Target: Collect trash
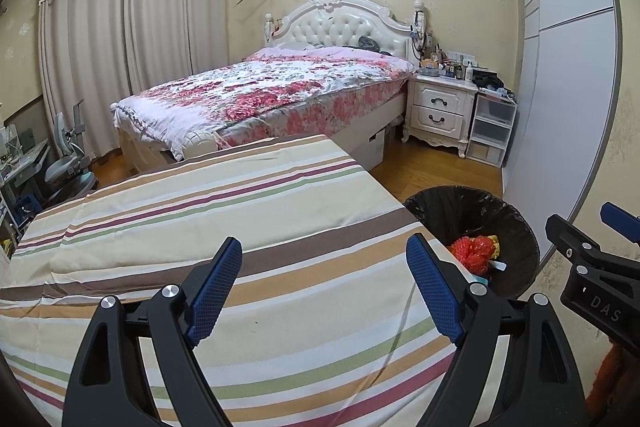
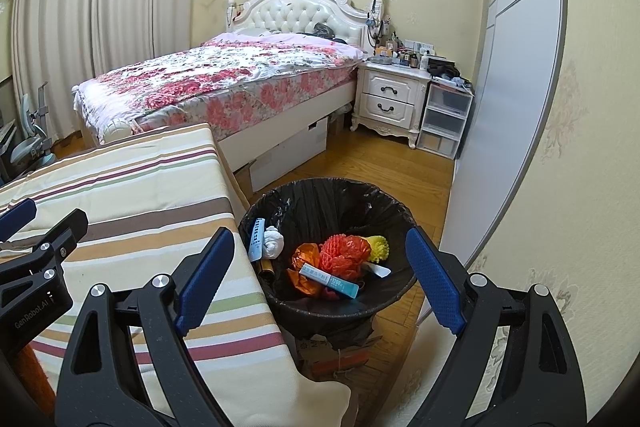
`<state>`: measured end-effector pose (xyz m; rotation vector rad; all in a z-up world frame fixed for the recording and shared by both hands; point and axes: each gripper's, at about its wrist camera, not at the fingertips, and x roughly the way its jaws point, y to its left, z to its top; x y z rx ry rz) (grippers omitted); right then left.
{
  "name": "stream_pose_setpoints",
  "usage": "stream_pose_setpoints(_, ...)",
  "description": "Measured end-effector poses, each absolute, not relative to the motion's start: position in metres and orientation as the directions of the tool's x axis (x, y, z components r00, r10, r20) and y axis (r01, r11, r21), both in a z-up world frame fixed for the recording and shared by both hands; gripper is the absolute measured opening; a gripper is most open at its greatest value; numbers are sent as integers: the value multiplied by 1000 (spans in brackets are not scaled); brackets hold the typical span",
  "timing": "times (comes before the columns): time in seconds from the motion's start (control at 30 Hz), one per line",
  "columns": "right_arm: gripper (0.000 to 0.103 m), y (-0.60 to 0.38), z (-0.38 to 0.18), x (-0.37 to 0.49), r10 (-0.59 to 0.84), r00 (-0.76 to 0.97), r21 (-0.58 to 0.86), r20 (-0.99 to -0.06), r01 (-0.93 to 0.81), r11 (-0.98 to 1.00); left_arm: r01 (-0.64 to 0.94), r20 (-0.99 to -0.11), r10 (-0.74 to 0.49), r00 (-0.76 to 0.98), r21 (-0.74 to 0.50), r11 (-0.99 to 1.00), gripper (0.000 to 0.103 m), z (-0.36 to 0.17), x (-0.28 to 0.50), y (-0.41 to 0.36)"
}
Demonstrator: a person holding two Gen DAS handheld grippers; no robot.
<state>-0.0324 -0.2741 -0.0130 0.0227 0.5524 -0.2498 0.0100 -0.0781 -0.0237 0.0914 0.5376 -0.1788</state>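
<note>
Nearest the lens: blue ribbed pads of the left gripper (image 1: 324,291), spread wide and empty, hanging over the striped cloth (image 1: 240,227) that covers the table. Same on the other side: right gripper (image 2: 320,279) wide apart, nothing between the pads, aimed down toward the black-lined bin (image 2: 280,291) standing on the wood floor just beside the table's edge. Inside the bin already: red netting (image 2: 346,251), a yellow foam sleeve (image 2: 378,247), an orange wrapper (image 2: 304,259), a pale blue carton (image 2: 330,277), a white crumpled wad (image 2: 274,243) and a blue-and-white packet (image 2: 256,239) leaning against the near wall. No loose trash visible on the cloth in either view, so probably at or near the finish, or in a pause to look for leftovers. To do this step well: sweep both views slowly along the cloth, its far edge and the floor around the bin before declaring done; keep the pads wide until directly over any find; approach flat scraps from the side to avoid pinching the cloth and dragging it. Worth minding: bin sits tight against the table, so any drop should go over its centre, not the near rim.
</note>
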Motion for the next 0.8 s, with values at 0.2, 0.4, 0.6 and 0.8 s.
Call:
stream_pose_setpoints(0.2,86,-274,-13,-32,-228,821,-45,-523,241,970,179,-506,-142,851,25,984,84,-22,5,-78)
stream_pose_setpoints(0.4,86,-273,-13,-33,-228,821,-46,-523,239,970,181,-510,-160,845,-9,984,85,-22,10,-73)
stream_pose_setpoints(0.6,86,-272,-16,-33,-225,820,-46,-526,237,971,172,-516,-156,842,-17,985,86,-21,10,-73)
stream_pose_setpoints(0.8,86,-264,-21,-33,-210,819,-51,-533,217,975,148,-551,-135,824,-20,989,86,-25,19,-65)
